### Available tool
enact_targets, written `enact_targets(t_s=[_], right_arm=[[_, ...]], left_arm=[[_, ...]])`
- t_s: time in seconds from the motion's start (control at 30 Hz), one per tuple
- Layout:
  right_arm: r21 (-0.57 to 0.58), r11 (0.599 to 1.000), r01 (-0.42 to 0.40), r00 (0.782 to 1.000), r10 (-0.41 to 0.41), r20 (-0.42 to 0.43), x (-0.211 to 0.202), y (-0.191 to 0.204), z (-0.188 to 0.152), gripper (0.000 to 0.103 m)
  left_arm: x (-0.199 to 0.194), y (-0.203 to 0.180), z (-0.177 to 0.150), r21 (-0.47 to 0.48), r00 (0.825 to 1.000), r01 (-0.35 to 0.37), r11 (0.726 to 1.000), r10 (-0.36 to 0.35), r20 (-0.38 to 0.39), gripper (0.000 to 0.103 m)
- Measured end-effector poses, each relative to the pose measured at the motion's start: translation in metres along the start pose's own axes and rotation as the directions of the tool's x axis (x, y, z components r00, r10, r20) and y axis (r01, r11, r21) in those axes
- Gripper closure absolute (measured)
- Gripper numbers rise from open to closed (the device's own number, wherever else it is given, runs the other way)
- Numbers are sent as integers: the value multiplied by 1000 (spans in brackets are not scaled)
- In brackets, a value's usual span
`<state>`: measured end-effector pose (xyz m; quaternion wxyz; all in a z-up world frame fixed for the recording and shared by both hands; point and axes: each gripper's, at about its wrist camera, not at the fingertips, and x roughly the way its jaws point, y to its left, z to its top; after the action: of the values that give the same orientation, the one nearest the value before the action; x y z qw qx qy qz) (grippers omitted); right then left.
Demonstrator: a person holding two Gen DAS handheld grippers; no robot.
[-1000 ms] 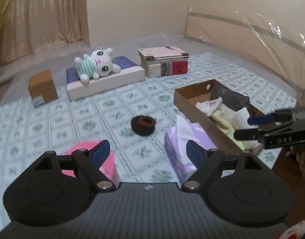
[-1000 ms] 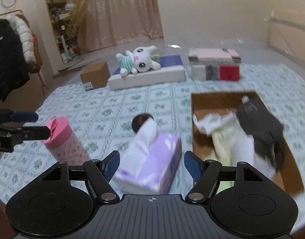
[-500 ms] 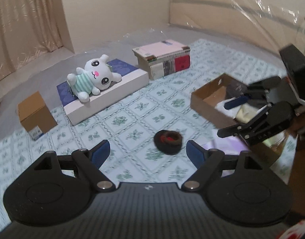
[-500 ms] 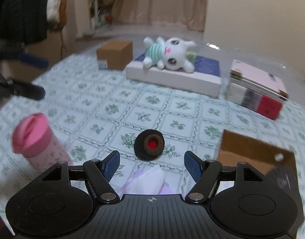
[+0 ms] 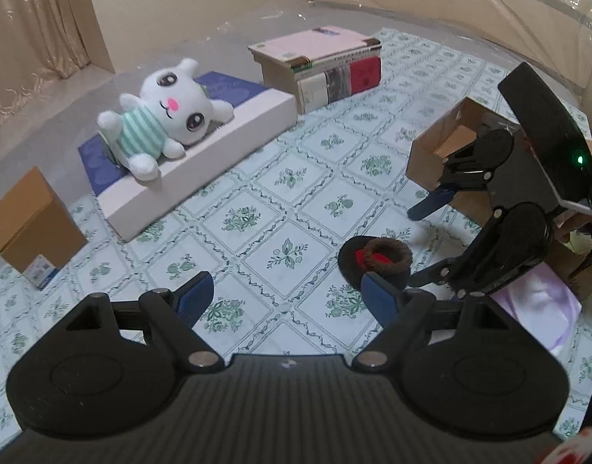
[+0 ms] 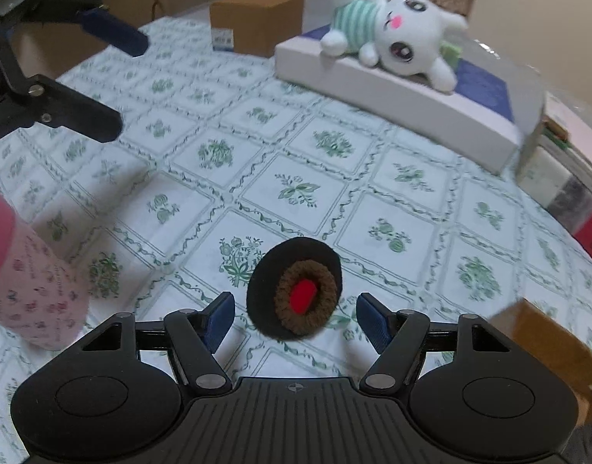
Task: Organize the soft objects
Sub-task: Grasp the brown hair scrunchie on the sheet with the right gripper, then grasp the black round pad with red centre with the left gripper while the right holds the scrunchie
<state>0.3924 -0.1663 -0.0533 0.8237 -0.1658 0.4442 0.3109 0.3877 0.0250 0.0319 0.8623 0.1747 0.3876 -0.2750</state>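
Note:
A round black pad with a brown ring and red centre lies on the patterned tablecloth; it also shows in the left wrist view. My right gripper is open and low, its fingers either side of the pad; the left wrist view shows it too. My left gripper is open and empty, just left of the pad. A white plush bunny lies on a flat white box. A cardboard box sits at the right.
A book stack stands behind. A small brown carton sits at the left. A pink cup stands left of my right gripper. A purple tissue pack lies beside the cardboard box.
Both grippers moved forward and down toward the black pad. My right gripper now straddles it. The tissue pack has dropped out of the right wrist view.

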Motion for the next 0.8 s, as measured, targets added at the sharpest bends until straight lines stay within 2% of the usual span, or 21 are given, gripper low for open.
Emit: enact_targets(t_s=[0.07,0.3,0.43,0.67,0.8], right_arm=[[-11,1000,-2,1000,2,-23,12,-3,2,46],[-28,1000,-3,998,1,-63,32,-8,3,59],[-15,1000,-7,998,6,-56,32,-10,1,84],[54,998,29,999,-31,31,-2,-21,2,85],[90,994,66,995,-73,72,-27,-34,-3,85]], left_arm=[[11,2,0,0,1000,14,1000,-14,-8,21],[35,4,-1,11,998,53,999,-52,-34,21],[42,0,-1,27,996,65,997,-64,-56,21],[54,-13,14,72,991,94,993,-86,-99,22],[70,-22,25,92,985,110,990,-96,-145,28]])
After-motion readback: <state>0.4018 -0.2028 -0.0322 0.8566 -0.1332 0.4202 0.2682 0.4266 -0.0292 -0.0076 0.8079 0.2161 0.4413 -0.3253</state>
